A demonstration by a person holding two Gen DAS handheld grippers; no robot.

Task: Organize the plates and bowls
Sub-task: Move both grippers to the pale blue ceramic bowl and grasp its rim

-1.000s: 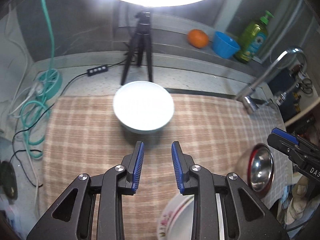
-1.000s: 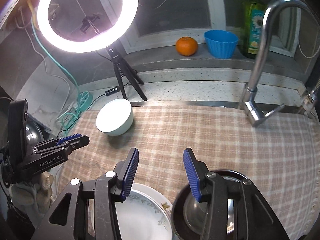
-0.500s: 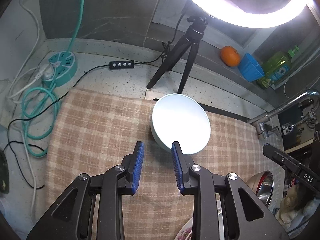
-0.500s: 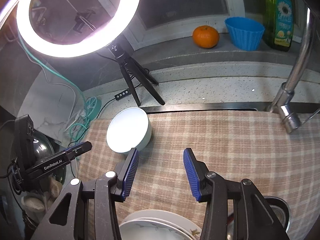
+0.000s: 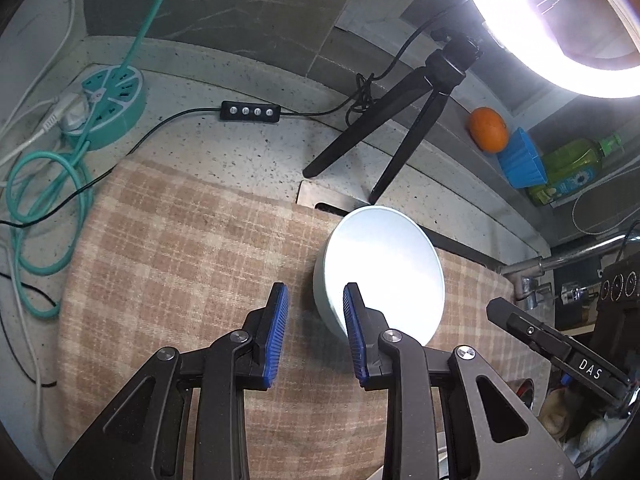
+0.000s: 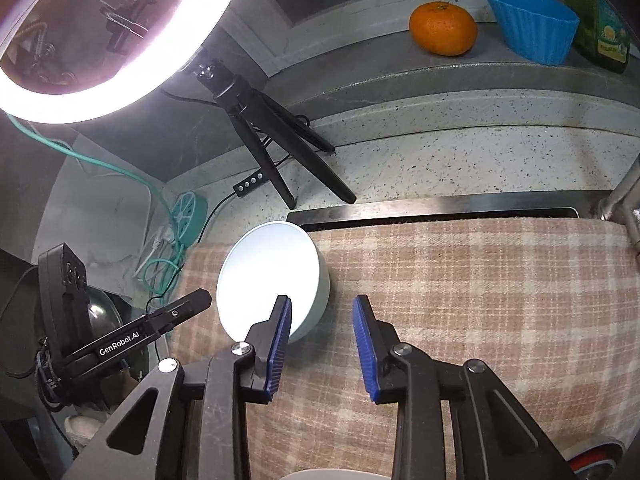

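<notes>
A white bowl [image 5: 384, 264] stands upright on a checked cloth [image 5: 180, 260] near the sink's back edge. My left gripper [image 5: 315, 296] hangs over the bowl's near left rim: one finger shows in front of the bowl's inside, the other over the cloth. Its jaws stand apart and I see no pad pressing. In the right wrist view the same bowl [image 6: 264, 272] has my right gripper [image 6: 322, 306] over its right rim. Those jaws are closing, with the bowl's wall in the gap and no pad visibly touching it. Each view also shows the other gripper [image 5: 560, 356] [image 6: 140, 332] beside the bowl.
A ring light on a black tripod [image 6: 280, 152] stands just behind the bowl. An orange [image 6: 442, 28], a blue cup [image 6: 532, 24] and a soap bottle sit on the ledge. A faucet [image 5: 532, 268] is at the right, and a power strip [image 5: 112, 108] with cables at the left. A plate's edge [image 6: 332, 474] shows below.
Both grippers have come down and in toward the white bowl, which now looms large at their fingertips. The right jaws have narrowed. The plate and steel bowl have slid out at the bottom.
</notes>
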